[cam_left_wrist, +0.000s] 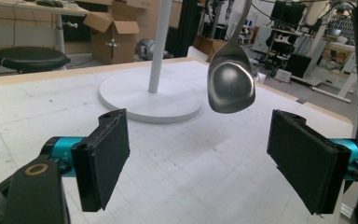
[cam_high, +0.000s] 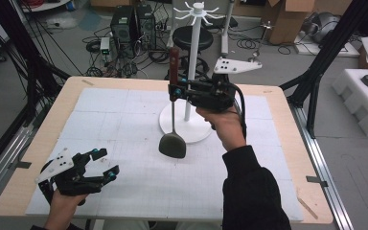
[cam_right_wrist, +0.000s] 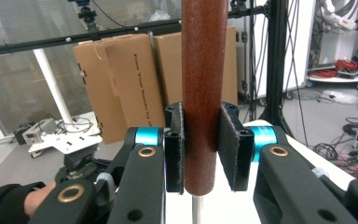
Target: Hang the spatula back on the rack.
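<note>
The right claw (cam_high: 175,89) holds a spatula (cam_high: 173,143) by its wooden handle (cam_right_wrist: 204,93), upright, blade hanging down and clear of the surface (cam_high: 124,124). Held this way, the top of the handle points up toward the arms of the white rack (cam_high: 195,14) just behind the claw, which suggests the spatula is meant to be hung there; whether the handle has a hole or loop for that cannot be told. In the right gripper view the jaws are closed tight on the handle, a pad pressing each side, with the handle running on above and below them.

The left claw (cam_high: 103,163) rests low over the near left of the surface, well apart from the work, probably just kept out of the way. Its jaws stand wide apart and hold nothing. From the left gripper view the spatula blade (cam_left_wrist: 230,84) hangs ahead of and above it, with the rack's round base (cam_left_wrist: 150,98) beyond on the surface.
</note>
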A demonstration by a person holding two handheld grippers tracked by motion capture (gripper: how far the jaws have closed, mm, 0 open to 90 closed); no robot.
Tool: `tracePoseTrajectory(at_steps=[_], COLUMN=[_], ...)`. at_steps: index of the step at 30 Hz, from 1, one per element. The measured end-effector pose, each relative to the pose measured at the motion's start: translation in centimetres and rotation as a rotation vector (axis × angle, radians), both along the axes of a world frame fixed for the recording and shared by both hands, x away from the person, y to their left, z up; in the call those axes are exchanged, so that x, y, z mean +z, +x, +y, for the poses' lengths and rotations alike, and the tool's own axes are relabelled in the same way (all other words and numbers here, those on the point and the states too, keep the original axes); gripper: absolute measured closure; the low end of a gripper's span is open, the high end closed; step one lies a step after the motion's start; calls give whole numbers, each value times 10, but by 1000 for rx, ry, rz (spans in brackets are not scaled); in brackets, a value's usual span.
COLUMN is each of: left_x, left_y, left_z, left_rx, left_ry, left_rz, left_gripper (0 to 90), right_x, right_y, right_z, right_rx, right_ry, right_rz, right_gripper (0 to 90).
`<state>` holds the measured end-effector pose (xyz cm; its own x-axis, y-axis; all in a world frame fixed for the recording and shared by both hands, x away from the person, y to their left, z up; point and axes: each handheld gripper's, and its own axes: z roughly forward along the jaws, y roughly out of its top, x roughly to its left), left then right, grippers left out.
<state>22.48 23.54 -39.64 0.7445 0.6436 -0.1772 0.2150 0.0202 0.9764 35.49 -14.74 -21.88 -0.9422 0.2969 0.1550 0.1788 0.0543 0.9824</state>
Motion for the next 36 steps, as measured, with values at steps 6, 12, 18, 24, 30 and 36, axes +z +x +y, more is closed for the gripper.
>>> tracePoseTrajectory(at_steps=[6,12,18,24,30,36], left_x=[1,2,3,3,4,6], left_y=[0,0,0,0,0,0], left_z=[3,3,3,3,2,3], left_rx=[11,11,4,0,-7,-6], left_ry=[0,-1,0,-4,2,0], left_rz=[-5,-5,-7,-7,-6,-6], left_gripper=[213,213,214,216,215,216], right_x=[9,18,22,28,29,34], right_y=[13,23,31,36,41,48], right_z=[-6,-10,-14,-15,-17,-21], right_rx=[-2,-8,-13,-7,-14,-26], right_ry=[-6,-10,-9,-2,-1,-6], right_rz=[-1,1,3,-8,-4,2], right_gripper=[732,732,732,732,732,732])
